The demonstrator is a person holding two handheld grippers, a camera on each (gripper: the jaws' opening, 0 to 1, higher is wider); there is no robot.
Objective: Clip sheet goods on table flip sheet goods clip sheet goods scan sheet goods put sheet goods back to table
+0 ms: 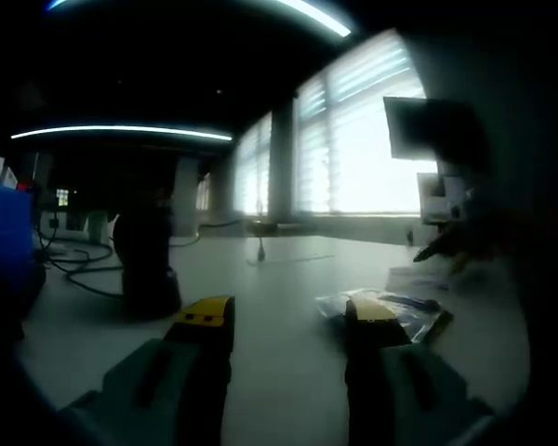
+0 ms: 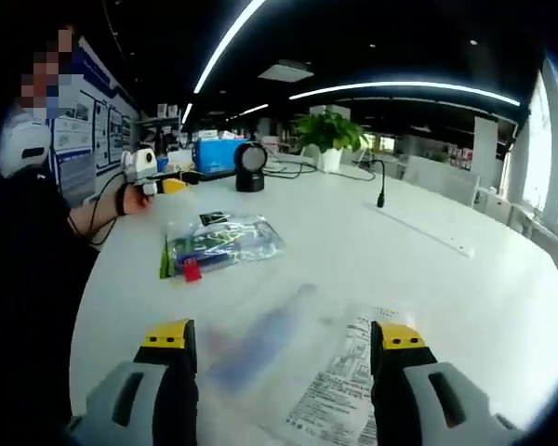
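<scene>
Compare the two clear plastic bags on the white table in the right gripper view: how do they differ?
The far bag holds colourful items, green, blue and red, and lies beyond the right gripper. The near bag lies between its open jaws, shows a printed white label, and its contents look blurred and bluish. The far bag looks crumpled; the near bag lies flatter. Both are transparent and rest on the table.

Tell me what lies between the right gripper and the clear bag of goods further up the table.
Right gripper view: only bare white table between the right gripper and the clear bag.
</scene>
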